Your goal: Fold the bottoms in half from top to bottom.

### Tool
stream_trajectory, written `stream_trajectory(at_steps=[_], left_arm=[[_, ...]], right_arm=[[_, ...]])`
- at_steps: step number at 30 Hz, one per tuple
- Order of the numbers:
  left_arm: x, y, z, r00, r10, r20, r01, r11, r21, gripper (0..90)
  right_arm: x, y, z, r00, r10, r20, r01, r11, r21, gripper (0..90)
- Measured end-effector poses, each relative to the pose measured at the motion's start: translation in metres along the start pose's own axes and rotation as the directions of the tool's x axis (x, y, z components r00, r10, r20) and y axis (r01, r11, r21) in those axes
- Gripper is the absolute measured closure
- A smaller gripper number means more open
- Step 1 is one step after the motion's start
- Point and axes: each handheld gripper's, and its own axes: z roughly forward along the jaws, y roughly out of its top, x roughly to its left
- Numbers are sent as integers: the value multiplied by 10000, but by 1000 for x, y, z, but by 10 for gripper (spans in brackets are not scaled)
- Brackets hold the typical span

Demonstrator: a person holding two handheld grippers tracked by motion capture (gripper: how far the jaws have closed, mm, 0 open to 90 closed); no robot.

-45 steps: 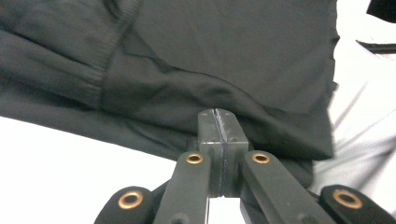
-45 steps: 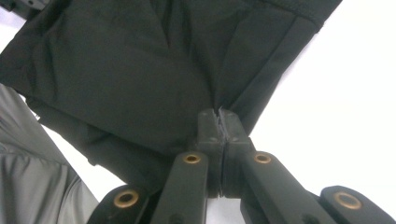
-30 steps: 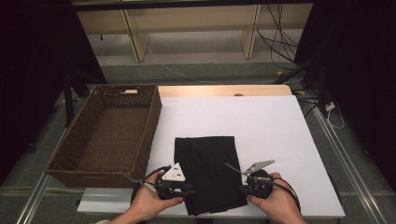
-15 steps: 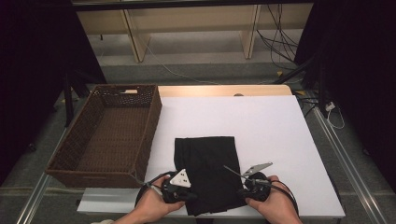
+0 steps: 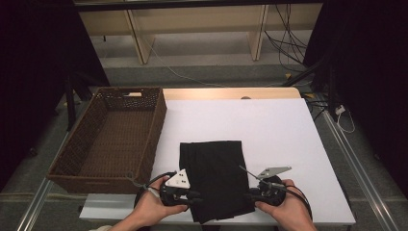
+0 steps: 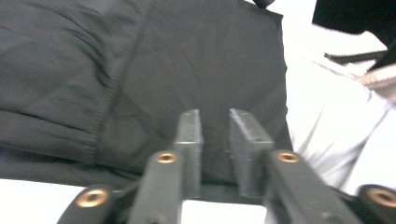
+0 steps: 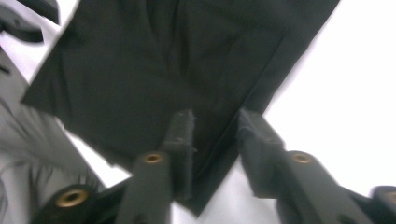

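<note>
Black cloth (image 5: 216,178) flat on table (image 5: 288,134); near corners between both grippers' parted, just-opened jaws, unclamped.

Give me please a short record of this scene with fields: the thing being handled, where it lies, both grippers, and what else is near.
item: folded black cloth
place: flat on white table, near its front edge
left gripper: at the cloth's left edge, jaws just opened, a gap between them
right gripper: at the cloth's right edge, jaws just opened
nearby: brown wicker basket to the left

Black tool (image 6: 215,140) jaws with brass screws, grey three-cornered plates.
</note>
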Motion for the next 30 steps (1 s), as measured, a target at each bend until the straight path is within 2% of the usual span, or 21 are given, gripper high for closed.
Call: stream_trajectory(at_steps=[2, 3, 4, 5, 8, 10, 11, 12, 13, 14, 15, 17, 21, 30], left_arm=[[3, -1, 0, 9999, 113, -44, -114, 9999, -125, 609], [4, -2, 0, 9996, 241, -113, -242, 9996, -135, 609], [6, -2, 1, 9993, 309, -211, -314, 9993, -218, 574], [8, -2, 0, 9987, 353, -365, -367, 9986, -373, 518], [9, -1, -1, 9981, 227, -572, -260, 9981, -567, 408], [10, 0, -3, 9969, 111, -773, -166, 9973, -716, 372], [11, 0, -4, 9962, 82, -871, -147, 9971, -746, 309], [12, 0, -4, 9954, 62, -955, -137, 9968, -783, 309], [12, -1, -5, 9947, 12, -1026, -95, 9967, -810, 270], [13, -1, -5, 9940, 94, -1091, -178, 9970, -756, 221], [13, -2, -6, 9926, 186, -1204, -281, 9966, -774, 212], [13, -2, -7, 9925, 128, -1213, -228, 9964, -814, 200], [14, -2, -8, 9900, 103, -1408, -236, 9953, -934, 188], [14, 0, -8, 9871, 14, -1602, -213, 9922, -1225, 189]], right_arm=[[-4, 0, -2, 9999, -29, -106, 22, 9982, -604, 611], [-4, 0, -2, 9999, -29, -106, 22, 9982, -604, 611], [-5, 0, -3, 9999, 23, -166, -36, 9965, -836, 600], [-6, 1, -5, 9994, -43, -347, -2, 9917, -1282, 561], [-7, 2, -5, 9985, -226, -500, 124, 9806, -1958, 495], [-8, 2, -5, 9982, -343, -482, 237, 9783, -2058, 479], [-10, 3, -4, 9982, -435, -424, 328, 9735, -2264, 451], [-10, 3, -4, 9982, -435, -424, 328, 9735, -2264, 451], [-10, 3, -4, 9982, -403, -440, 285, 9703, -2403, 432], [-10, 4, -3, 9981, -448, -423, 318, 9626, -2691, 396], [-9, 5, -3, 9979, -434, -474, 280, 9575, -2869, 375], [-9, 6, -3, 9982, -346, -493, 184, 9544, -2979, 361], [-7, 7, -2, 9987, -283, -434, 117, 9393, -3428, 296], [-7, 6, -4, 9992, -313, -251, 197, 9277, -3728, 272]])
